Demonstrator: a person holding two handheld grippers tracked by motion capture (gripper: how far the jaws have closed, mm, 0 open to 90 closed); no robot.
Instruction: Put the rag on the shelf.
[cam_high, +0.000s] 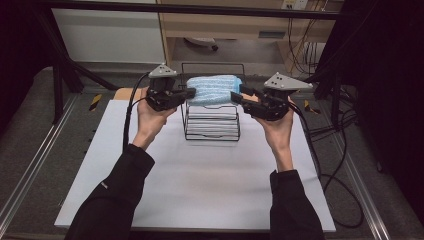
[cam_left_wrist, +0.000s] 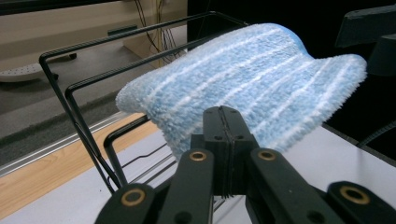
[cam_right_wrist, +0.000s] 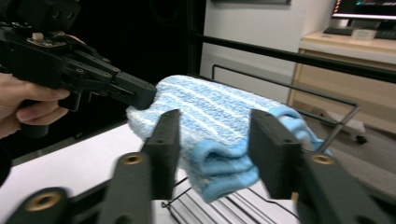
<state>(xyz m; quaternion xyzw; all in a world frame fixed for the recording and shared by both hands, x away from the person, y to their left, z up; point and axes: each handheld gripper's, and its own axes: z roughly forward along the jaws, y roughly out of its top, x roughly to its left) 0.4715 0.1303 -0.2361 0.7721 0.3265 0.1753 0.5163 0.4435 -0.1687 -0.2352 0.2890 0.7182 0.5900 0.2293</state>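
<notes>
A folded light-blue terry towel with white stripes (cam_high: 214, 89) is laid on top of a black wire rack (cam_high: 211, 131) at the far middle of the white desk (cam_high: 200, 185). The left gripper (cam_high: 189, 93) is kept with fingers pressed together at the towel's left edge. The right gripper (cam_high: 237, 97) is held with fingers apart around the towel's right end, without pressing it.

Your high view looks forward and down over the whole worktop (cam_high: 200, 190). Each claw view sits close, facing inward along its jaws; all three share the blue towel (cam_high: 214, 89) on the wire rack (cam_high: 210, 127).
</notes>
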